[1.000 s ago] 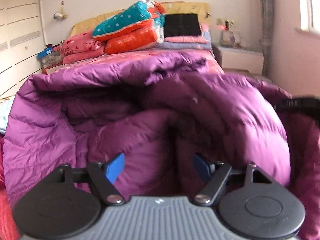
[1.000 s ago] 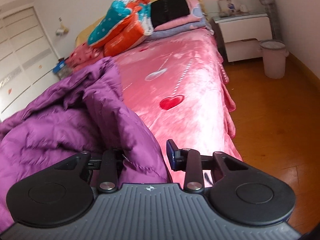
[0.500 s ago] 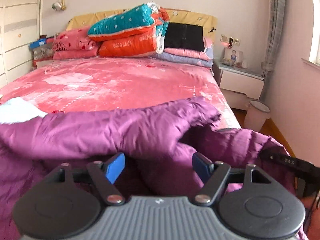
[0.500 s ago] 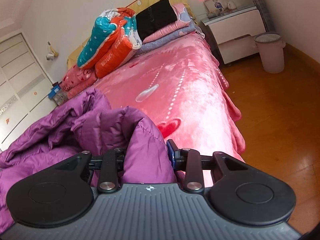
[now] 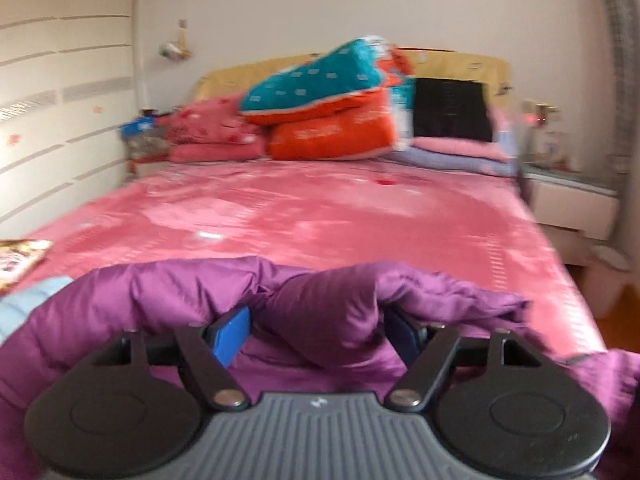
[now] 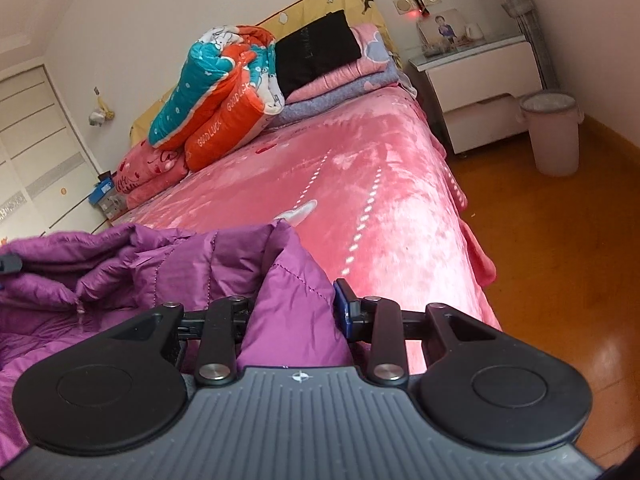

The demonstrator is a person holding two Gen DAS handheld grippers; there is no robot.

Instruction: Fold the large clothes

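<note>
Left wrist view: the left tongs [image 5: 316, 330] grip a thick fold of the purple down coat [image 5: 160, 292], with the blue pads [image 5: 230, 334] pressed into the fabric on both sides. The coat lies bunched across the near end of the bed [image 5: 340, 216], which is covered in pink. A light blue cloth [image 5: 24, 304] sits just beside the coat at the left edge. At the headboard lies a stack of folded quilts [image 5: 328, 116] in teal and orange. The picture is somewhat blurred.

Right wrist view: the right tongs [image 6: 296, 312] are closed on a raised corner of the purple down coat [image 6: 224, 260], the stitched edge standing up between the 2 fingers. The rest of the coat spreads to the left over the bed [image 6: 380, 200]. A white nightstand [image 6: 480, 80] stands beside the bed, and a pale bin [image 6: 554, 132] stands on the wooden floor [image 6: 560, 260] near it.
</note>
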